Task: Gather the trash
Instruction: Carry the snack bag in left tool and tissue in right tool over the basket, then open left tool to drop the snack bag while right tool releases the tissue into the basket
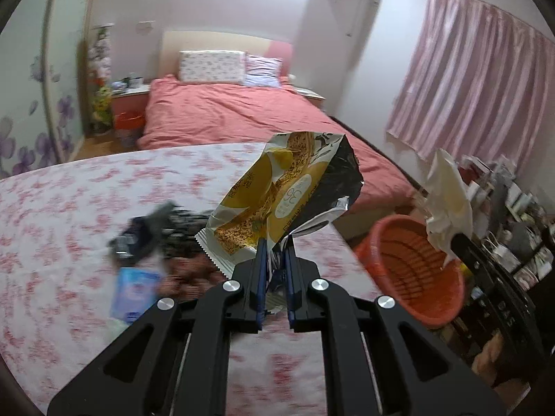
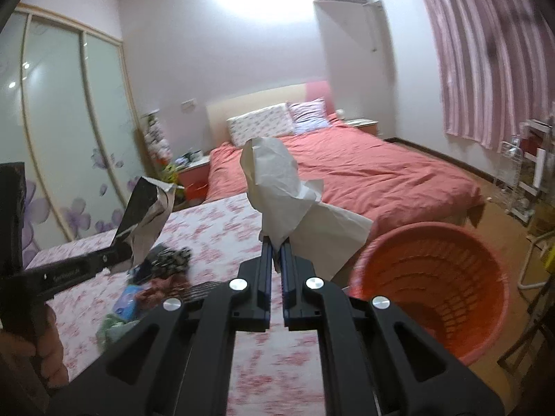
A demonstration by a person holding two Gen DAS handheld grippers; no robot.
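My left gripper point(image 1: 275, 246) is shut on a yellow and silver snack wrapper point(image 1: 277, 194), held up above the floral table point(image 1: 69, 208). My right gripper point(image 2: 276, 242) is shut on a crumpled white paper point(image 2: 277, 190), held up beside the orange basket point(image 2: 433, 287). In the left wrist view the right gripper point(image 1: 451, 242) holds the paper point(image 1: 447, 201) over the basket's point(image 1: 416, 270) far rim. In the right wrist view the left gripper point(image 2: 128, 246) and the wrapper point(image 2: 145, 218) show at the left.
More trash lies on the table: a dark wrapper point(image 1: 156, 228), a blue packet point(image 1: 135, 291), brown pieces point(image 1: 190, 274) and something pale green point(image 2: 111, 326). A red bed point(image 2: 364, 173) stands behind. Cluttered shelves point(image 1: 513, 222) stand at the right.
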